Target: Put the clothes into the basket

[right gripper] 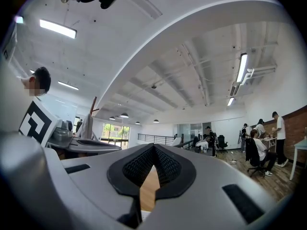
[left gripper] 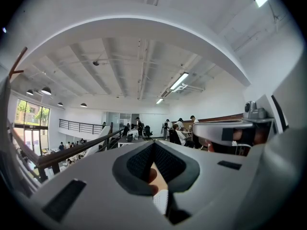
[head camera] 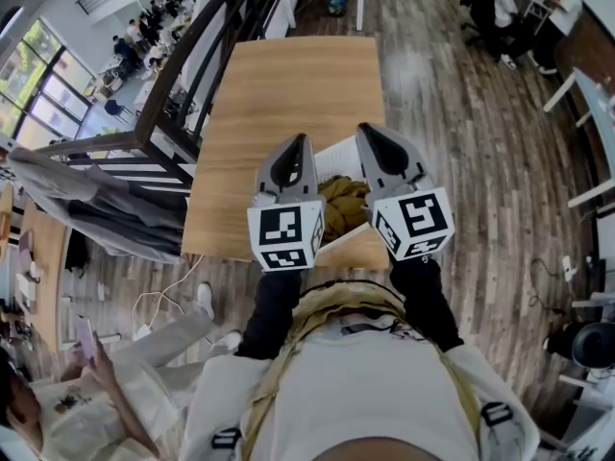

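Grey-cased, my left gripper [head camera: 299, 142] and my right gripper [head camera: 371, 131] both have their fingers closed tip to tip, with nothing between them. Both point level, side by side over the white basket [head camera: 332, 156]. The olive-yellow clothes [head camera: 343, 205] lie inside this basket, which stands at the near edge of the wooden tabletop [head camera: 288, 84].

Far half of table [head camera: 288, 94] bare; railing [head camera: 192, 75] flanks left edge; basket [head camera: 332, 159] at near edge.

Two hand-held grippers [head camera: 299, 142] [head camera: 371, 133], one basket [head camera: 333, 155]
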